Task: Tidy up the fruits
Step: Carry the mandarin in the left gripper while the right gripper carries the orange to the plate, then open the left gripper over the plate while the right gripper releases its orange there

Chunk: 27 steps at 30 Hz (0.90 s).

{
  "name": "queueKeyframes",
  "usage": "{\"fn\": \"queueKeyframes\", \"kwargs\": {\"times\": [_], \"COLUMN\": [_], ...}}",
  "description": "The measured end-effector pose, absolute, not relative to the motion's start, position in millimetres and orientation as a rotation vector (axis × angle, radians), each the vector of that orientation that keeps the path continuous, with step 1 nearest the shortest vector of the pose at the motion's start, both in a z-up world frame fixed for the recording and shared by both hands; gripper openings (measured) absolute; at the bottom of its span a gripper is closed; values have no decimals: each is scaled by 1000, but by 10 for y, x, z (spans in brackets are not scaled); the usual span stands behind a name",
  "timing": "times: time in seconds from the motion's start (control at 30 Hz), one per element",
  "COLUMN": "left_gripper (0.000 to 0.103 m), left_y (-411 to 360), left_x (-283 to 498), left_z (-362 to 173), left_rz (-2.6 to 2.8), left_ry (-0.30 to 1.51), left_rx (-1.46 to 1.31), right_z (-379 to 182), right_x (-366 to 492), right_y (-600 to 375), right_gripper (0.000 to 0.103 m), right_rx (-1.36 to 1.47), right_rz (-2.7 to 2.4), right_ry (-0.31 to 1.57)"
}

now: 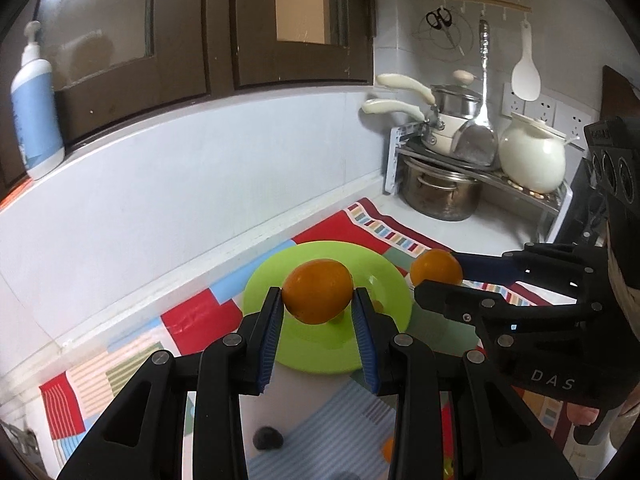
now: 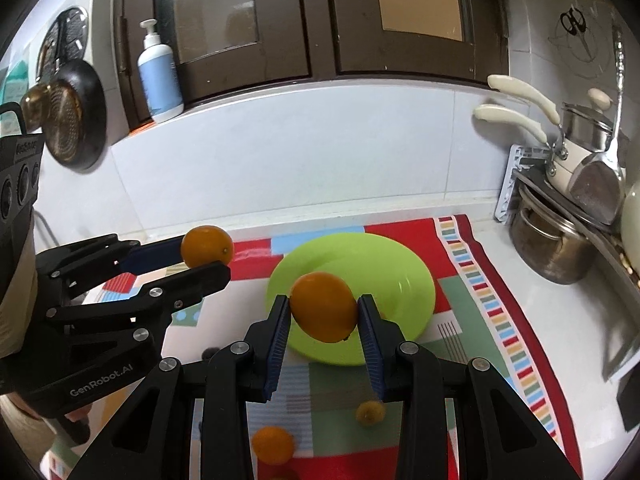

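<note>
Behind green plate (image 2: 404,264), steel pot (image 2: 548,246), loose oranges (image 2: 273,444) on patchwork mat (image 2: 472,280)

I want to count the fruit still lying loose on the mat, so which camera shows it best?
The right wrist view: between the right gripper's fingers, two small orange fruits lie on the patchwork mat. The left wrist view shows only an orange sliver and a dark round thing I cannot identify.

Home kitchen, stacked pots (image 1: 440,196), hanging spatula (image 1: 525,76), tiled counter (image 2: 304,168)
</note>
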State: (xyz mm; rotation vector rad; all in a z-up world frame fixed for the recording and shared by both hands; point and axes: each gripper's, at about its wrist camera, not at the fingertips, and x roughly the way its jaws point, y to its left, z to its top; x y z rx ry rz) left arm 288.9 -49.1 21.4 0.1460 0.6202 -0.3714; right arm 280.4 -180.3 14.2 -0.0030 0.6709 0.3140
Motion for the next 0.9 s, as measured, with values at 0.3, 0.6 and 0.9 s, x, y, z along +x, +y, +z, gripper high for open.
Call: {"fn": "queueKeyframes", "kwargs": {"times": [0.3, 0.6, 0.9], "left_gripper": [35, 35, 35], "left_y": [-513, -534, -587], "left_x": [3360, 3833, 4211], "left_z": [98, -146, -530], "left_rz": [-358, -379, -372], "left_ry": [672, 771, 882], "left_rx": [151, 119, 126], "right_z": [115, -104, -457], "right_x": [3241, 3677, 4031], "right_y": [-1831, -1917, -1972], "right_gripper": [35, 35, 35], "right_rx": [-1, 36, 58], "right_rz": [295, 282, 259], "right_ry": [708, 790, 881]}}
